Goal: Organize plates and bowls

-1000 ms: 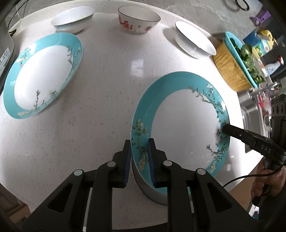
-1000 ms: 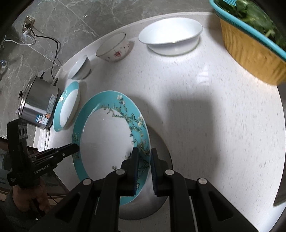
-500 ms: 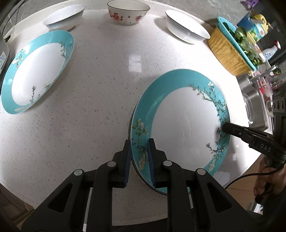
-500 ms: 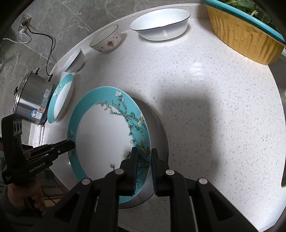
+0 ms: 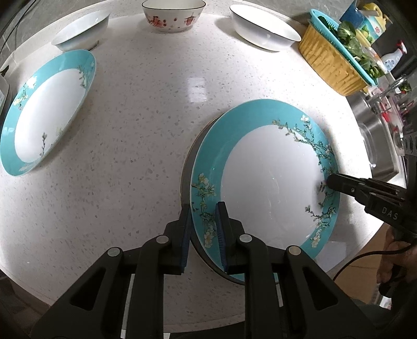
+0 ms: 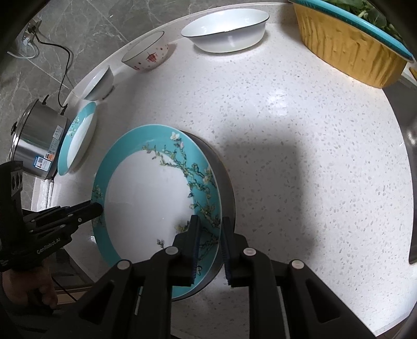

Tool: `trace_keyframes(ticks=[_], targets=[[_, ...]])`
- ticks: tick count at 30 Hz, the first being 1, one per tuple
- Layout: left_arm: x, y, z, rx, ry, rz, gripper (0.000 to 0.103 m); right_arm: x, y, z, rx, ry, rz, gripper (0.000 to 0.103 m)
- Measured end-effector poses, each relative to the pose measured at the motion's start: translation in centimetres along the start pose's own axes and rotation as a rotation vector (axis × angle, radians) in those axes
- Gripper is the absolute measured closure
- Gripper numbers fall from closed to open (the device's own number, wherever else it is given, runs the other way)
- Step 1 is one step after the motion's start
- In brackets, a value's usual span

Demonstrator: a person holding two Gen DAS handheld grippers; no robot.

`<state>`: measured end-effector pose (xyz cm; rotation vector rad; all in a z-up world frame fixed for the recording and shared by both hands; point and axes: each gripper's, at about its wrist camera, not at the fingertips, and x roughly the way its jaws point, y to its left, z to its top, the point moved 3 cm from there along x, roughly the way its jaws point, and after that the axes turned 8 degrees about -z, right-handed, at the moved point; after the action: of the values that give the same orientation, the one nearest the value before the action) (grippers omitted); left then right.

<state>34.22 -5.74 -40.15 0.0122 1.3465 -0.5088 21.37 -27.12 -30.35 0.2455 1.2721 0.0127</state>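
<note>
1. Speckled white stone countertop carries everything.
2. Nearest, the left gripper and right gripper pinch opposite rims of a turquoise-rimmed blossom plate at the counter's near edge; the right jaws have just eased slightly.
3. Farther left lies a second matching turquoise plate.
4. Along the back stand three bowls and a yellow wicker basket.

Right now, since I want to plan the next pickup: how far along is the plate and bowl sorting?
Done: nothing is visibly stacked yet. In hand: left gripper and right gripper clamp opposite rims of one teal plate over a grey dish; whether it rests there is unclear. Left: the second teal plate and three bowls sit apart.
</note>
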Motion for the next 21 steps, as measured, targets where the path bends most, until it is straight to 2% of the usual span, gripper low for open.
trace_keyframes(ticks=[4, 9, 21], targets=[[0.5, -0.8, 0.4, 0.036, 0.007, 0.040, 0.086, -0.1, 1.1, 0.1, -0.070, -0.014, -0.080, 0.083], [1.0, -1.6, 0.8, 0.056, 0.008, 0.063, 0.086, 0.1, 2.8, -0.3, -0.227, -0.050, -0.252, 0.085], [1.7, -2.1, 1.4, 0.056, 0.005, 0.092, 0.083, -0.1, 2.6, 0.9, -0.228, -0.066, -0.225, 0.085]])
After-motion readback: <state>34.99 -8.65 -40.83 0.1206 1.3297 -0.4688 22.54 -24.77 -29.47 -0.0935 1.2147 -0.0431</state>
